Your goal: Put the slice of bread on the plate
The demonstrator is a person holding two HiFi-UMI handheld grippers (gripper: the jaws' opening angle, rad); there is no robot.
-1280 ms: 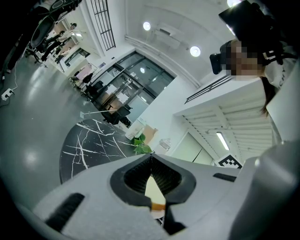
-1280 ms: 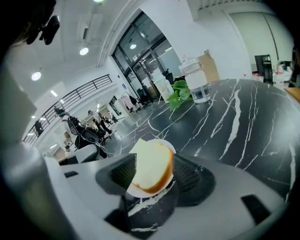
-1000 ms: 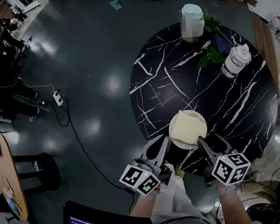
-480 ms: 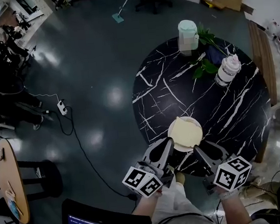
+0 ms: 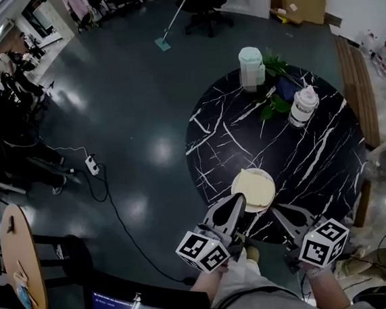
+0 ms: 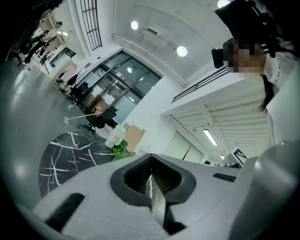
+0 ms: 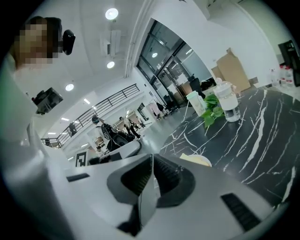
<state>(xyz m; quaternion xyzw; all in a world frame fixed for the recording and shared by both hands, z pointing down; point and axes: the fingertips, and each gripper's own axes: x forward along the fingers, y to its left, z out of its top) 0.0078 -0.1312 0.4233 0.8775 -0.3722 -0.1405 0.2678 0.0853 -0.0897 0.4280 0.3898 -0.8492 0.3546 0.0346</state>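
Observation:
A pale slice of bread point(image 5: 252, 185) lies on a white plate point(image 5: 266, 202) near the front edge of the round black marble table point(image 5: 315, 152). Both grippers hang in front of the table, just short of the plate. My left gripper point(image 5: 239, 201) sits at the plate's left with its jaws together. My right gripper point(image 5: 277, 210) sits at the plate's right; its jaws are closing and nothing is between them. In the left gripper view the left gripper point(image 6: 151, 157) has its pads meeting. In the right gripper view the right gripper point(image 7: 153, 157) looks the same, with the bread point(image 7: 193, 160) beyond it.
At the table's far side stand a pale green jug point(image 5: 251, 65), a leafy plant point(image 5: 274, 103) and a clear bottle with a white cap point(image 5: 302, 106). A cable and power strip point(image 5: 92, 167) lie on the dark floor at left. A wooden side table point(image 5: 20, 262) stands at far left.
Both grippers have risen and drawn back from the plate. The right gripper's jaws have come together from wide open. The bread stays on the plate.

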